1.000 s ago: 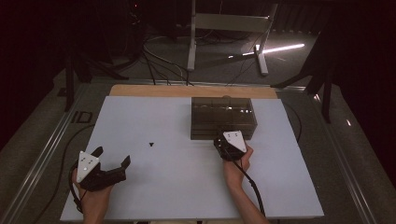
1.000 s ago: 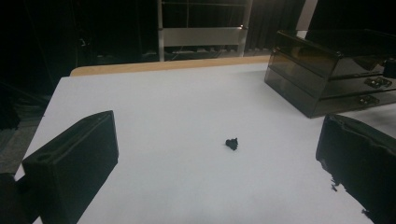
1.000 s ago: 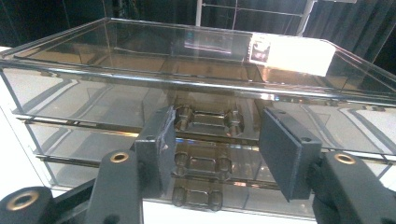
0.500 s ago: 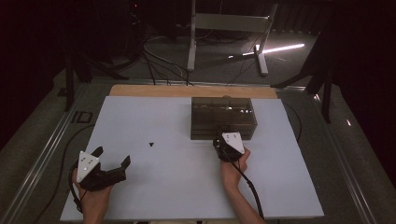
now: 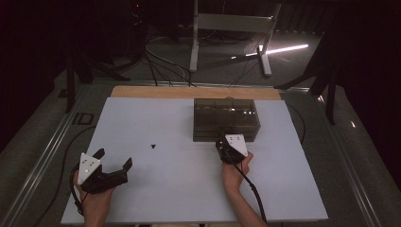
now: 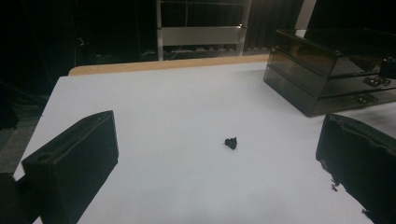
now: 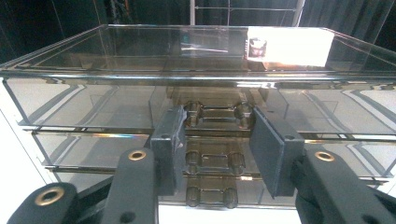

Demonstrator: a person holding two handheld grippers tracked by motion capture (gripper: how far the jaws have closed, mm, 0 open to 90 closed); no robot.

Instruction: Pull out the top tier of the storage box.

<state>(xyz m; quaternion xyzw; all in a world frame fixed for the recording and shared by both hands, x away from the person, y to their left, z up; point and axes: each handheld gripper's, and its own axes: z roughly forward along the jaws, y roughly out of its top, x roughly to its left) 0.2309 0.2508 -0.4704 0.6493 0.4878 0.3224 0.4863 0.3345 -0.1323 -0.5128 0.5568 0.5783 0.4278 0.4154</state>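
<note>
While clamped, drawer handle (image 7: 218,114) between right tongs (image 7: 219,140)

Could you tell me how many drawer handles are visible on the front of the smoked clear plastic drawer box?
3 handles, stacked down the middle of the smoked clear plastic drawer box: the top handle between the right gripper's jaws, the middle handle below it, the bottom handle lowest. None looks hidden.
</note>
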